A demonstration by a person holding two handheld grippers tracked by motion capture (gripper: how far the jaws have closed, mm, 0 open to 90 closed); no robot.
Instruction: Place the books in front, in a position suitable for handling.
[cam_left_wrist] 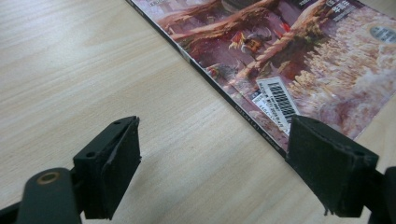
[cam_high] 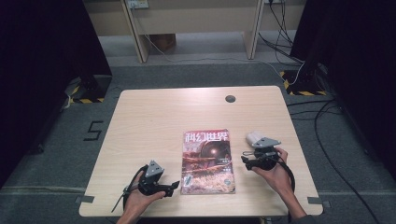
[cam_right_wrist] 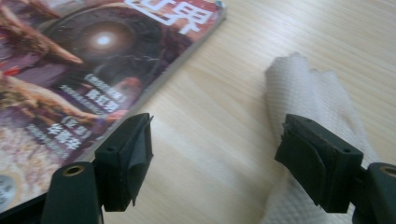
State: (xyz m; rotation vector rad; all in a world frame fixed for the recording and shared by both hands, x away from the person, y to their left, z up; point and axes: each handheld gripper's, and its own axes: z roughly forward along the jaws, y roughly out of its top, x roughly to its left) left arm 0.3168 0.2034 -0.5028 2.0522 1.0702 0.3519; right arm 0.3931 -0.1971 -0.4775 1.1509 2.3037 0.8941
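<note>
We found the magazine point(cam_high: 208, 161) flat on the table point(cam_high: 149, 116), long axis running away from the person. It lay between both empty, wide-open grippers, left point(cam_high: 173, 185) nearer its spine, right point(cam_high: 243, 159) beside a paper towel point(cam_right_wrist: 313, 93).

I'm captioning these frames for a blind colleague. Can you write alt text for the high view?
A magazine with a reddish illustrated cover lies closed on a light wooden table, between a person's two hand-held claws. The left claw and the right claw flank it, both open and empty; a crumpled white paper towel lies behind the right one.
</note>
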